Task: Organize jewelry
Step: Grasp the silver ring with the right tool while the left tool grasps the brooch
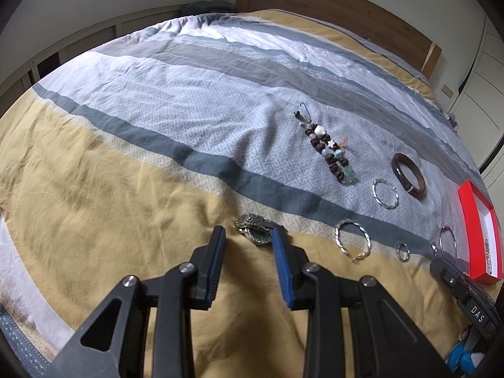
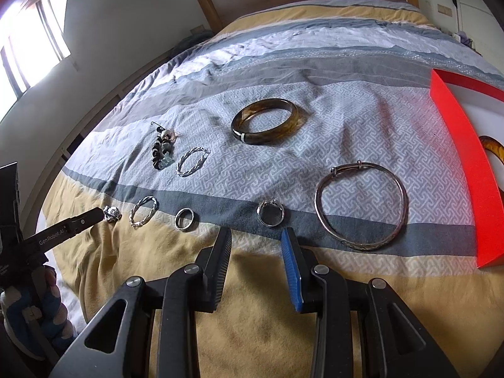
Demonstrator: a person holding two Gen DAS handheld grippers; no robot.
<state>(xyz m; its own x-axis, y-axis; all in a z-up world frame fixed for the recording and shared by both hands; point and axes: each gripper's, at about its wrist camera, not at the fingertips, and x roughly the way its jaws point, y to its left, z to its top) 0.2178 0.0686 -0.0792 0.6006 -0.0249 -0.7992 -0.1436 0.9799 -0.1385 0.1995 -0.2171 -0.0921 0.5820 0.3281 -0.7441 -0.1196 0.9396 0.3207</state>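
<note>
Now | we hold left gripper (image 1: 249, 232) fingers open at the watch (image 1: 255, 227), right gripper (image 2: 256, 233) open before a ring (image 2: 271, 215) | jewelry on bed (image 2: 267, 299), box (image 2: 466, 173) at right edge | risk: fingers snag soft quilt, watch slips.

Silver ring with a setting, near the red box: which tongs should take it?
Right. The right tongs stand open just short of the silver ring; the left tongs flank the watch.

Two wrist cameras, each low over a bed (image 1: 132, 163), facing the headboard (image 1: 330, 9).
The left view sits close behind a watch (image 1: 255, 230); the right view sits nearer the red box (image 2: 463, 170). Both share the dark bangle (image 2: 266, 121) and twisted bracelets (image 2: 144, 211).
</note>
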